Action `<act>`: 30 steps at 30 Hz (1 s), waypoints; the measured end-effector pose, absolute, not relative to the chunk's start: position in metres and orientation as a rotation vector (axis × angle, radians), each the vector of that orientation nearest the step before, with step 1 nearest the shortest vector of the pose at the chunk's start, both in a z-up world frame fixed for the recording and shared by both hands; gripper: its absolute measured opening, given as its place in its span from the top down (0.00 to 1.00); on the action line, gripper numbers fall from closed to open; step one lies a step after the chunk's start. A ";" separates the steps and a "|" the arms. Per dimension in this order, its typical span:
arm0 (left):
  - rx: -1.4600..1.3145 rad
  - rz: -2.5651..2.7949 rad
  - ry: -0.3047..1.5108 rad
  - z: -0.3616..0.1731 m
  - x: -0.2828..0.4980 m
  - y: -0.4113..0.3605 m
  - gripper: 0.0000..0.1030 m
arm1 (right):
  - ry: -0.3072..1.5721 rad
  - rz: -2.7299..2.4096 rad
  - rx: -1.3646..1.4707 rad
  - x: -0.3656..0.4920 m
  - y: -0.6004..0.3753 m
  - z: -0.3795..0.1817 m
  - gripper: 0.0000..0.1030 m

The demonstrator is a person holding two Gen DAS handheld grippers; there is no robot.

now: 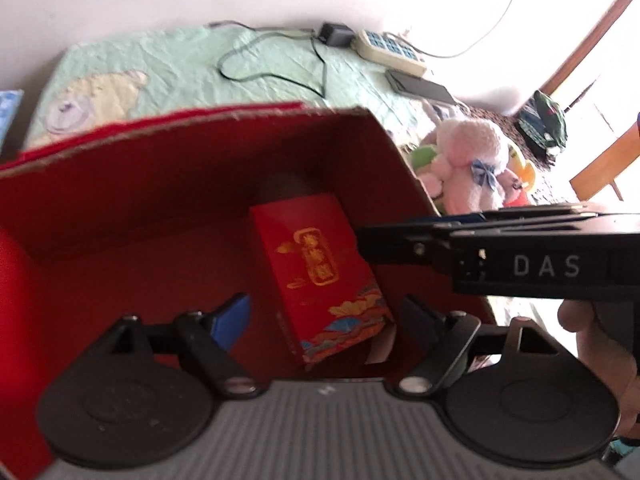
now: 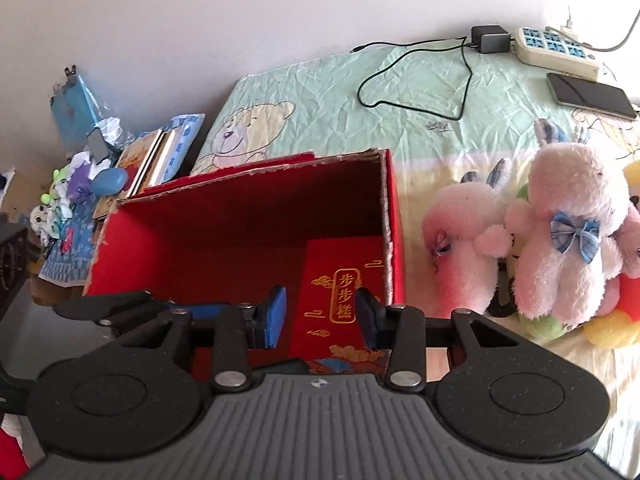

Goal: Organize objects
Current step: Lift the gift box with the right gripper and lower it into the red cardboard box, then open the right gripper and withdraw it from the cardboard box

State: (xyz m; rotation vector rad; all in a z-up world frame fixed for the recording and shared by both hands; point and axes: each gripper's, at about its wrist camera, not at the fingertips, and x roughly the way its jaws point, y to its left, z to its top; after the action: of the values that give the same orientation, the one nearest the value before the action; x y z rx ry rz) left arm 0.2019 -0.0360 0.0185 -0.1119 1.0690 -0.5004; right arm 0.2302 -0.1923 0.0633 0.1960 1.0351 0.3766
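A red open cardboard box (image 1: 120,184) (image 2: 248,216) stands on the bed. Inside it lies a small red carton with gold characters (image 1: 320,268) (image 2: 340,292), against the right wall. My left gripper (image 1: 324,320) is open above the box, its blue pads either side of the carton and apart from it. My right gripper (image 2: 320,312) is open over the box's near right corner, with the carton between the pads below. In the left wrist view the right gripper's body (image 1: 500,256) reaches in from the right.
Pink plush rabbits (image 2: 560,232) (image 1: 468,160) lie right of the box. A power strip (image 2: 556,46), charger cable (image 2: 420,76) and phone (image 2: 588,94) lie on the green bear bedsheet (image 2: 320,96). Books and clutter (image 2: 120,160) sit left of the bed.
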 end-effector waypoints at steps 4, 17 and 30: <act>-0.043 -0.378 1.032 0.032 0.188 -0.023 0.19 | 1.039 0.393 0.196 0.230 -0.184 0.061 0.59; 0.084 -0.107 0.958 0.063 0.157 0.004 0.18 | 0.957 0.289 0.162 0.191 -0.165 0.071 0.59; 0.150 -0.092 0.941 0.075 0.123 0.006 0.17 | 0.852 0.171 0.207 0.135 -0.165 0.086 0.59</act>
State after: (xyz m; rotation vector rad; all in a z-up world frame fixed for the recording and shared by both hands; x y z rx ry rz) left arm 0.1231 0.0057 0.0745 0.1503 0.9409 -0.0917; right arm 0.1347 -0.1648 0.0855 0.2070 0.8516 0.1712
